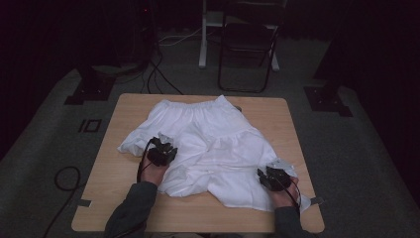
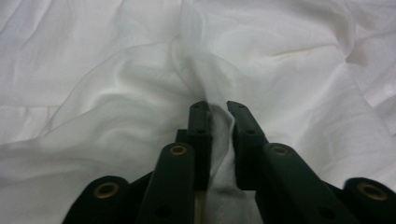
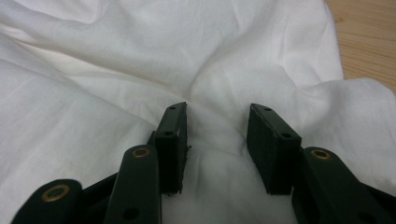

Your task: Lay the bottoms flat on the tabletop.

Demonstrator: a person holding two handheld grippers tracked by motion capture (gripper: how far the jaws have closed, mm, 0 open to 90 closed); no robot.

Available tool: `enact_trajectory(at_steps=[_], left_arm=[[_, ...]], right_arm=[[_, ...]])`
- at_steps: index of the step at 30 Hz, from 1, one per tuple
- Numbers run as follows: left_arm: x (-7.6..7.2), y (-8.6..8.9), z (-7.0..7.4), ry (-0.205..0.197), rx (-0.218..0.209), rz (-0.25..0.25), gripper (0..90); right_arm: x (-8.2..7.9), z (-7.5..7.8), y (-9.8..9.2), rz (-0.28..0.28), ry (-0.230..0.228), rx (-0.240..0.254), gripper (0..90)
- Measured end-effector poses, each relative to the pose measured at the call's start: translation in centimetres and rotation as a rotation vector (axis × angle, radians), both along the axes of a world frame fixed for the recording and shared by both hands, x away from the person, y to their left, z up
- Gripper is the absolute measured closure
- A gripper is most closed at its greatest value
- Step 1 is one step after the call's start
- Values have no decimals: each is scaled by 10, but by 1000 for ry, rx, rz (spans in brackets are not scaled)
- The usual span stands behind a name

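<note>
A white garment (image 1: 213,144) is spread across the desk (image 1: 292,119). A fold of it is pinched by the left tongs (image 2: 218,109) at its left side; the right tongs (image 3: 217,109) are held released over its near right corner. No writing is visible.

A big white cloth (image 1: 213,144) lies crumpled and wrinkly across the middle of the wooden counter (image 1: 124,198).
</note>
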State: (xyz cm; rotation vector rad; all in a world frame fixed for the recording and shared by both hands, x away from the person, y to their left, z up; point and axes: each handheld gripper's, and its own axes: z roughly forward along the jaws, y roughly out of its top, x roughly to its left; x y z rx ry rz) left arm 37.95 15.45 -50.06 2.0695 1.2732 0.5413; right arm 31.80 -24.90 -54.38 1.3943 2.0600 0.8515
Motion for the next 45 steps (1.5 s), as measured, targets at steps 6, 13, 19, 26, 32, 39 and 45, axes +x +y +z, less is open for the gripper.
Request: enact_trajectory(at_steps=[6, 13, 19, 26, 32, 39, 45], left_arm=[[-16, 13, 1, -20, 15, 18, 840], [-49, 46, 6, -58, 27, 78, 846], [-76, 80, 2, -42, 37, 139, 850], [-104, 111, -8, 1, 79, 206, 851], [-114, 131, -11, 17, 71, 271, 781], [-112, 125, 19, -96, -29, 227, 535], [-88, 92, 48, -158, -43, 139, 496]], right_arm=[[0, 0, -1, 0, 3, 7, 578], [1, 0, -1, -3, 8, 13, 578], [1, 0, -1, -6, 10, 14, 581], [2, 0, -2, -6, 12, 17, 582], [2, 0, -2, -6, 13, 17, 582], [2, 0, -2, -12, 10, 16, 589], [2, 0, -2, -14, 8, 15, 589]])
